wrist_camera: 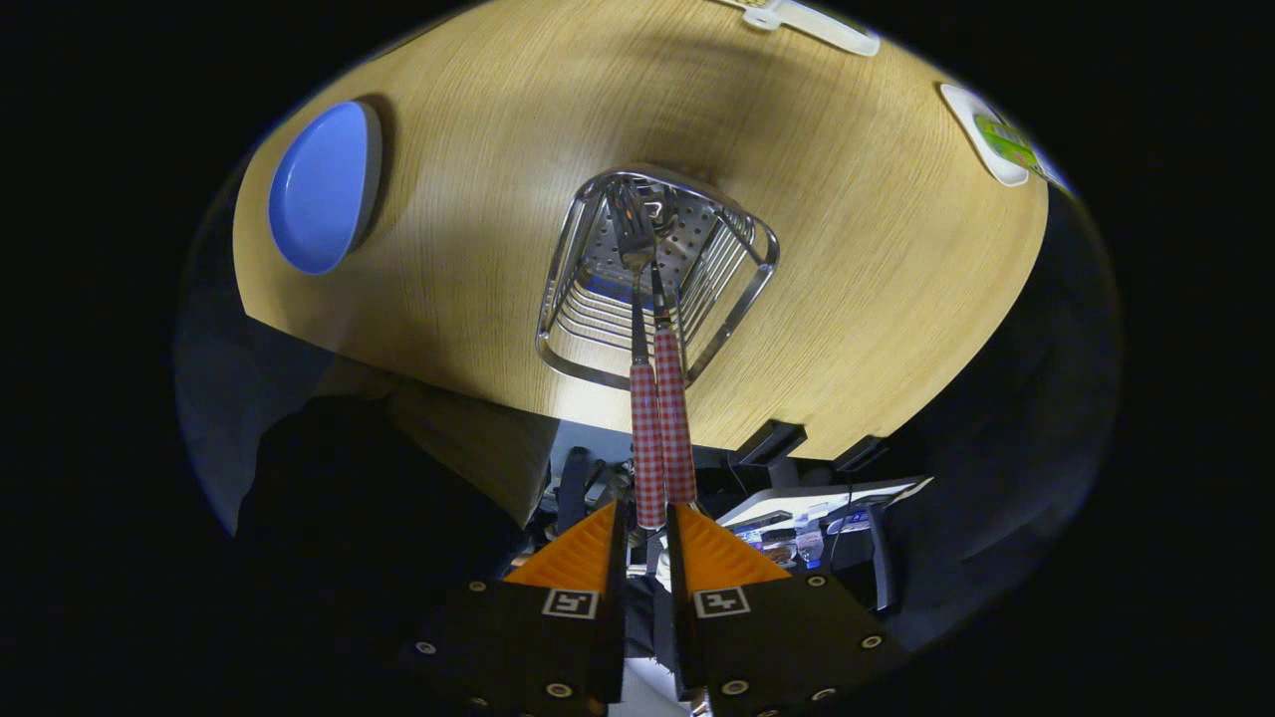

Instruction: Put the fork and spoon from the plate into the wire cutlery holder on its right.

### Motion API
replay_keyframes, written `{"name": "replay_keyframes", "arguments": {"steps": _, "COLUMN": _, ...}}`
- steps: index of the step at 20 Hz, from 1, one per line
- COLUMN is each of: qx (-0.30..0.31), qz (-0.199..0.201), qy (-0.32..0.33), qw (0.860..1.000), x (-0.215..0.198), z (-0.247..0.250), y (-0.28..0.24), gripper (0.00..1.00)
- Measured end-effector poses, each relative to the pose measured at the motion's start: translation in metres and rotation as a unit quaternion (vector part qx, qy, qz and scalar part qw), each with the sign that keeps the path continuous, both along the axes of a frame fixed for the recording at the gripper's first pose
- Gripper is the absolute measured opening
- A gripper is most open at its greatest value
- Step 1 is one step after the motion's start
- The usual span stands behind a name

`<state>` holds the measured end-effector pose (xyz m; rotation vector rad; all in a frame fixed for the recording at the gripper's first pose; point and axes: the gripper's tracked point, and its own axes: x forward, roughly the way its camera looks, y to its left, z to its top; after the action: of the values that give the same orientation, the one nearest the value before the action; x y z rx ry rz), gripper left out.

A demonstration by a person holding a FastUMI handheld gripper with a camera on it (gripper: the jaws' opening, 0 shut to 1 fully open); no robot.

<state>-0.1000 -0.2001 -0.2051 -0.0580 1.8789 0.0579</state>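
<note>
Two utensils: you are holding the fork (632, 231) and the spoon (665, 329) together by their checked handles, heads pointing away from the tool and down into the wire cutlery holder (749, 274).
Tool: the gripper (647, 523) is standing nearly closed, both fingers pressing on the paired handles at their near ends.
Step in hand: you are lowering the pair into the holder, by the look of it; the fork's tines are showing against the perforated floor, though whether they are touching it cannot be told.
Next move: you are likely needing to ease the heads down until they rest, then spread the fingers and draw straight back along the handles.
Plate: the blue plate (321, 189) is lying well off to the left beyond the fingers, with nothing on it.
Edges: the holder's near rim is sitting close to the table (478, 179) edge, so any sideways tug is risking a tip toward you.
Open room: bare wood is lying all around the holder, and two white objects (986, 134) are sitting far beyond it.
</note>
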Motion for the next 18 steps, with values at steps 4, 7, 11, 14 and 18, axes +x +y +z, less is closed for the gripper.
{"name": "replay_keyframes", "arguments": {"steps": 4, "qx": 0.026, "qz": -0.035, "qy": -0.055, "qw": 0.998, "x": 0.014, "z": 0.011, "y": 0.004, "gripper": 0.29}}
{"name": "replay_keyframes", "arguments": {"steps": 7, "qx": 0.044, "qz": -0.047, "qy": -0.102, "qw": 0.993, "x": 0.024, "z": 0.019, "y": 0.008, "gripper": 0.43}}
{"name": "replay_keyframes", "arguments": {"steps": 11, "qx": 0.048, "qz": -0.054, "qy": -0.182, "qw": 0.981, "x": 0.034, "z": 0.032, "y": 0.018, "gripper": 0.52}}
{"name": "replay_keyframes", "arguments": {"steps": 14, "qx": 0.065, "qz": -0.079, "qy": -0.264, "qw": 0.959, "x": 0.051, "z": 0.046, "y": 0.029, "gripper": 0.55}}
{"name": "replay_keyframes", "arguments": {"steps": 18, "qx": 0.101, "qz": -0.123, "qy": -0.385, "qw": 0.909, "x": 0.068, "z": 0.082, "y": 0.049, "gripper": 0.59}}
